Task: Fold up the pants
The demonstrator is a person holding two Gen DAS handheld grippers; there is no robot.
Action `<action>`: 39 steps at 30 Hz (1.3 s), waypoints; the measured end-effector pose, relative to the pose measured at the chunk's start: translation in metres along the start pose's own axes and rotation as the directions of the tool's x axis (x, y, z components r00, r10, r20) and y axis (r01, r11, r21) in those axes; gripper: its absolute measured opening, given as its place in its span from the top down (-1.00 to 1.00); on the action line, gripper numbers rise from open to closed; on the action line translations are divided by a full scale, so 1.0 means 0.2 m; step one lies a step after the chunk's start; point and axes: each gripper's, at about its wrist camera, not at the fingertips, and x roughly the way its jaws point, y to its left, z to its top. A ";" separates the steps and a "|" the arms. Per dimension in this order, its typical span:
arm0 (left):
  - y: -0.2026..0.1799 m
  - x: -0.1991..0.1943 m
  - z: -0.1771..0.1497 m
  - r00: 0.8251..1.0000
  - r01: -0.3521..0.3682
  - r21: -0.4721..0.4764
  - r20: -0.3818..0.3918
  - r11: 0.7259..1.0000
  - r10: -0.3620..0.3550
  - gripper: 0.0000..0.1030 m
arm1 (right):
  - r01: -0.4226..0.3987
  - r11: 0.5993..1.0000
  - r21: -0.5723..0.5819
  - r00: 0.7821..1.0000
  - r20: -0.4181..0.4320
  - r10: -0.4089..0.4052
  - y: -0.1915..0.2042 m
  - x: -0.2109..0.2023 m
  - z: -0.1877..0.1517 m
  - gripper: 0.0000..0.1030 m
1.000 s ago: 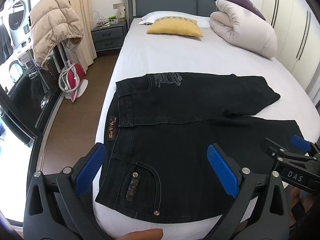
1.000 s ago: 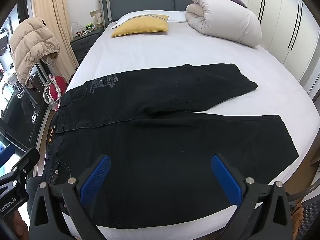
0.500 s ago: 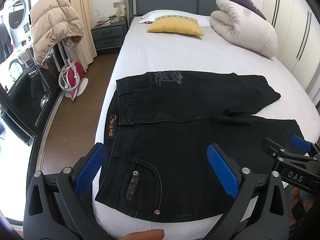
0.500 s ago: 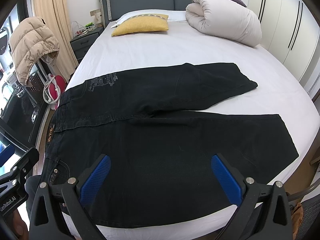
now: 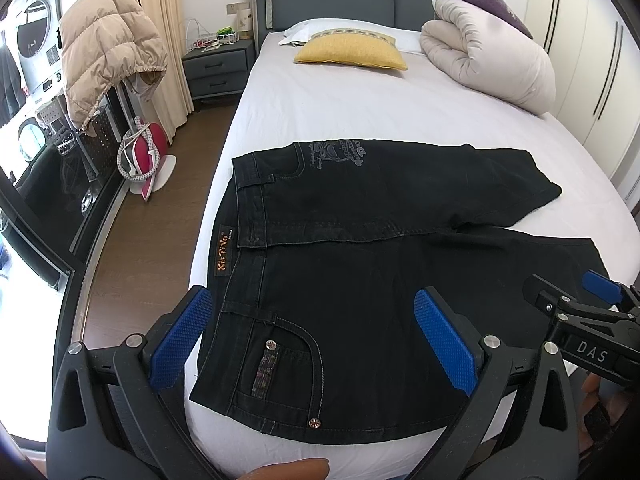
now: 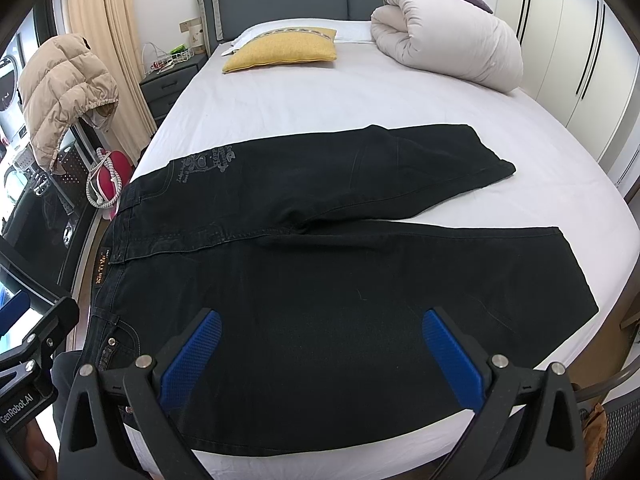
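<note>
Black pants lie flat across the near part of the bed, waistband toward the bed's left edge, legs running out to the right. The far leg angles away from the near one, so the two hems sit apart in a narrow V. On show: an orange-lettered waistband patch, a pale grey print on the far hip, and a near pocket with metal rivets. A wire basket on the nightstand holds small items, too small to tell. The left tool hangs above the waistband and pocket end, blue pads spread wide, gripping nothing. The right tool hovers over the near leg, equally wide, also empty. A yellow pillow and a rolled duvet sit by the headboard.
</note>
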 end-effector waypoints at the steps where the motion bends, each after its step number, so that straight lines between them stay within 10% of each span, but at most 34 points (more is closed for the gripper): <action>1: 0.00 0.01 -0.01 1.000 0.000 0.000 -0.001 1.000 0.000 -1.00 | 0.000 1.000 0.000 1.000 -0.001 0.000 0.00 0.00 0.00 -1.00; 39: 0.02 0.03 -0.03 1.000 -0.008 0.003 0.001 1.000 0.008 -1.00 | -0.005 1.000 0.003 1.000 -0.005 0.005 0.01 0.01 -0.02 -1.00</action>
